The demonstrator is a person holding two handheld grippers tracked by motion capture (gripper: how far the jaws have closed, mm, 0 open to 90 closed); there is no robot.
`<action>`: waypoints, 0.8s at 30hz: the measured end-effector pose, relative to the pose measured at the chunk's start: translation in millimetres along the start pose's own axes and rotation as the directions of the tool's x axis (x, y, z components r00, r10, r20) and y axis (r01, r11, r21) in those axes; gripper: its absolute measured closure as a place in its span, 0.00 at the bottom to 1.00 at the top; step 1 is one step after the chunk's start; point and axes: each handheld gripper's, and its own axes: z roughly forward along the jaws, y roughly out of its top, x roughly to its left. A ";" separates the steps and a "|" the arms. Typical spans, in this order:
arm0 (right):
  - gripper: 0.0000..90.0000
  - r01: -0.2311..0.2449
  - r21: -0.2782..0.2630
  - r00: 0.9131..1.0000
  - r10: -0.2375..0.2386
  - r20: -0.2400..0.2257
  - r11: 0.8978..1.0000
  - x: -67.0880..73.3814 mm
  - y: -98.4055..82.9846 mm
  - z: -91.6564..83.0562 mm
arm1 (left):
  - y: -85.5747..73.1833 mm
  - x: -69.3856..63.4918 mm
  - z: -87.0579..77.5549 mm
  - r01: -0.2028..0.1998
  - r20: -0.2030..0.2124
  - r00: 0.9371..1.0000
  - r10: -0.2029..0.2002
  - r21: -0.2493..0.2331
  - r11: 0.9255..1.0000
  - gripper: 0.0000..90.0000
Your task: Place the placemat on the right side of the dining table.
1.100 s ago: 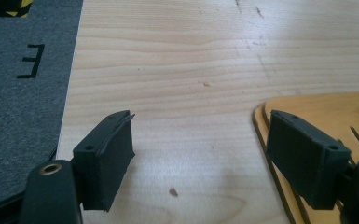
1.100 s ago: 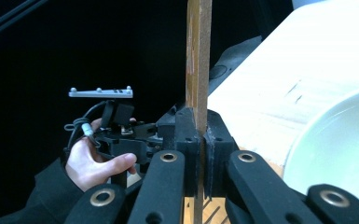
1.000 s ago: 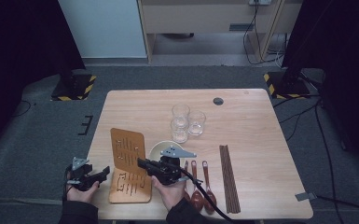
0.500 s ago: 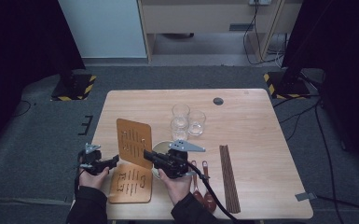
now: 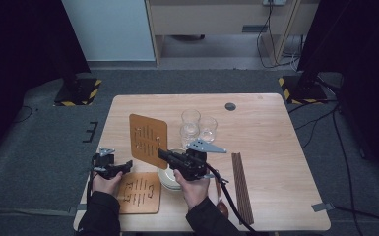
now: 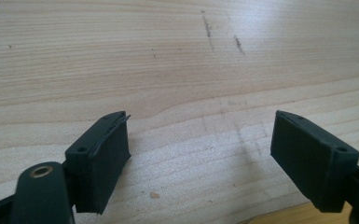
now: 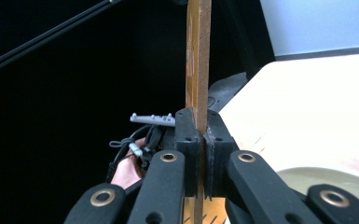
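Left tongs (image 5: 126, 167) gape wide, empty, low over the counter (image 5: 275, 128) beside a second mat (image 5: 139, 192) lying flat. Right tongs (image 5: 163, 154) clamped on the lower edge of a thin brown mat (image 5: 148, 140), held upright above the counter near the bowl (image 5: 168, 178). Looks stiff, light, board-like; the edge pinch suits it, though it may swing.

My counter (image 5: 275, 142) is a light wooden one, standing on a grey floor (image 5: 44, 162). On it, near the left corner, lies a brown slotted mat (image 5: 139, 192). Just right of the mat sits a white bowl (image 5: 169, 178). Three clear glasses (image 5: 197, 125) stand together in the middle. At the right lie dark chopsticks (image 5: 241, 187). A small dark disc (image 5: 230, 106) lies far.
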 end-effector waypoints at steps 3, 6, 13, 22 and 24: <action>0.97 0.005 -0.011 1.000 -0.005 0.009 1.000 -2.7 7.7 -4.7 | -0.2 0.0 1.5 -0.001 0.000 1.000 0.001 0.002 1.000 0.20; 0.97 0.006 -0.024 1.000 -0.005 0.020 1.000 -4.8 14.7 -9.4 | -0.4 -0.7 2.1 -0.012 -0.007 1.000 0.012 0.005 1.000 0.20; 0.97 0.017 -0.061 0.999 -0.015 0.039 0.998 -8.7 29.9 -20.7 | -1.3 -3.9 4.4 -0.074 -0.028 0.997 0.074 0.014 0.997 0.18; 0.97 0.018 -0.094 0.997 -0.010 0.081 0.995 -21.7 45.8 -39.4 | -5.4 -4.3 7.0 -0.102 -0.042 0.994 0.101 -0.012 0.995 0.13; 0.97 0.018 -0.100 0.996 -0.008 0.092 0.995 -25.7 49.0 -44.1 | -6.7 -2.6 7.0 -0.105 -0.040 0.994 0.104 -0.022 0.994 0.12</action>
